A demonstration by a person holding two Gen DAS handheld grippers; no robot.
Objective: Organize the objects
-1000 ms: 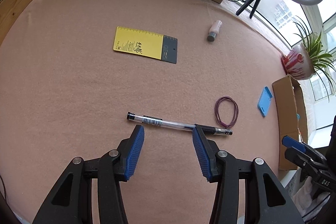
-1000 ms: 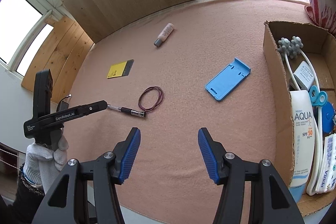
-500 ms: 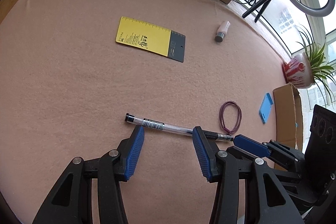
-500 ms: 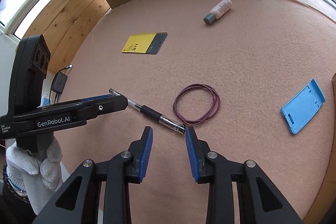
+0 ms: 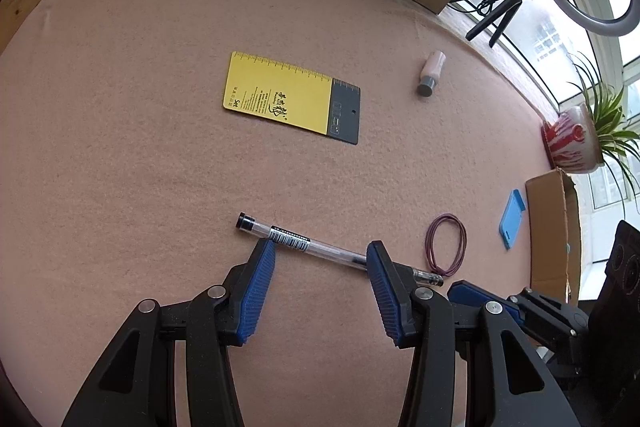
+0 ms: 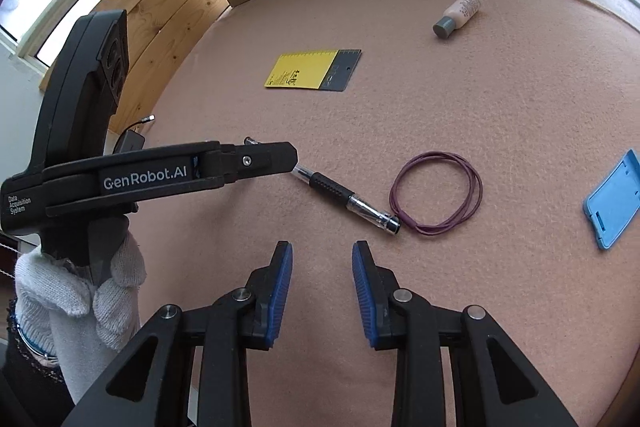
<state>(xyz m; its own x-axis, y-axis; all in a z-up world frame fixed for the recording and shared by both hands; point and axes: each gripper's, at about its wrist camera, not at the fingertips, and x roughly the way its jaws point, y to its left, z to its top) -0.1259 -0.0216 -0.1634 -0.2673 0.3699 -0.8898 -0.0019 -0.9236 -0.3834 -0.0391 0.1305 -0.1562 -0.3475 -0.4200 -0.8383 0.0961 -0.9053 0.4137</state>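
Observation:
A clear pen (image 5: pixel 312 246) lies on the pink felt table (image 5: pixel 120 147). My left gripper (image 5: pixel 320 255) is open, its fingertips straddling the pen's barrel just above the felt. In the right wrist view the pen's grip end (image 6: pixel 348 198) sticks out past the left gripper (image 6: pixel 256 163). My right gripper (image 6: pixel 322 253) is open with a narrow gap, empty, just short of the pen's tip. A purple rubber band (image 6: pixel 438 198) lies by the pen's tip.
A yellow ruler card (image 5: pixel 290 98) and a small pink bottle (image 5: pixel 431 71) lie farther back. A blue plastic holder (image 6: pixel 614 198) lies to the right, next to a cardboard box (image 5: pixel 554 231). A potted plant (image 5: pixel 576 143) stands at the table's far right edge.
My left gripper moved forward so its fingertips straddle the pen. My right gripper swung left from the box side toward the pen's tip and narrowed its opening.

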